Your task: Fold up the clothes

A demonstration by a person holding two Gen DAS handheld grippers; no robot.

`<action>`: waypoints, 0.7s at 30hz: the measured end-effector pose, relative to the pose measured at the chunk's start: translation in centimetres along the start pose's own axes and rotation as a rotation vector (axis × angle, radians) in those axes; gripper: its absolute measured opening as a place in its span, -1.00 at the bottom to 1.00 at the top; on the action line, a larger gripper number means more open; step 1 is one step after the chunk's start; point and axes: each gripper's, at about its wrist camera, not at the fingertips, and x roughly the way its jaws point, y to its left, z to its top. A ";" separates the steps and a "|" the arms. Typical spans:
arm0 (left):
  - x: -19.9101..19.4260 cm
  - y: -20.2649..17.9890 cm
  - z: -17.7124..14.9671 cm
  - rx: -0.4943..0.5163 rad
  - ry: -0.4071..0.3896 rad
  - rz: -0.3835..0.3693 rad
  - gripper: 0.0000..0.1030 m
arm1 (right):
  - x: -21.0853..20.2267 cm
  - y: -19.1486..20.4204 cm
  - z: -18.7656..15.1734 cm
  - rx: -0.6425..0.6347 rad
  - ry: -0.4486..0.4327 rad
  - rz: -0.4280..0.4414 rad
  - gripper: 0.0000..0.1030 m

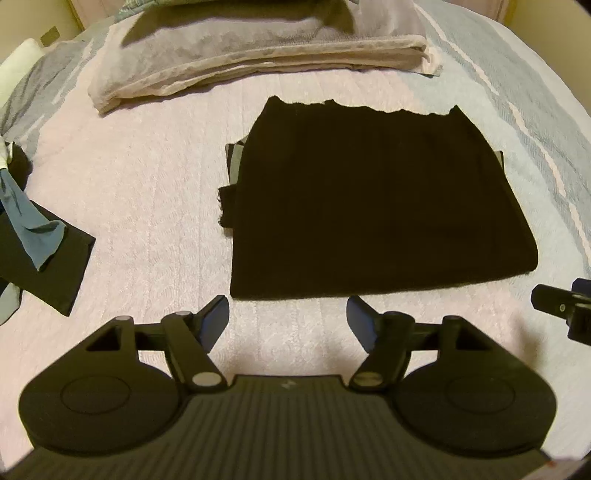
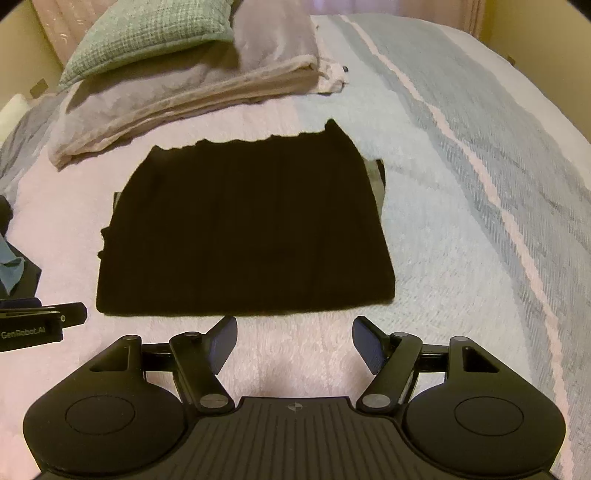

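Note:
A black garment lies folded into a flat rectangle on the bed, with a grey strip showing at its sides; the right wrist view shows the same black garment. My left gripper hovers just in front of its near edge, open, with nothing between the blue pads. My right gripper is also open and empty, a short way back from the same near edge. Each gripper shows at the edge of the other's view: the right gripper and the left gripper.
A pile of unfolded dark and blue clothes lies at the left. Folded beige and grey blankets and a green pillow sit at the back. The bedspread is pale pink and blue-striped.

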 end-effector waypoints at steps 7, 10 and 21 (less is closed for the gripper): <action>-0.1 -1.3 -0.2 -0.013 0.007 0.017 0.38 | 0.2 -0.8 0.4 -0.028 -0.024 0.060 0.29; 0.2 -1.1 -0.4 -0.030 -0.001 -0.005 0.44 | 0.4 -1.9 0.5 0.002 -0.069 0.118 0.29; 7.1 4.5 4.2 -0.099 -0.095 -0.143 0.23 | 8.6 -14.0 2.8 0.351 -0.101 0.208 0.30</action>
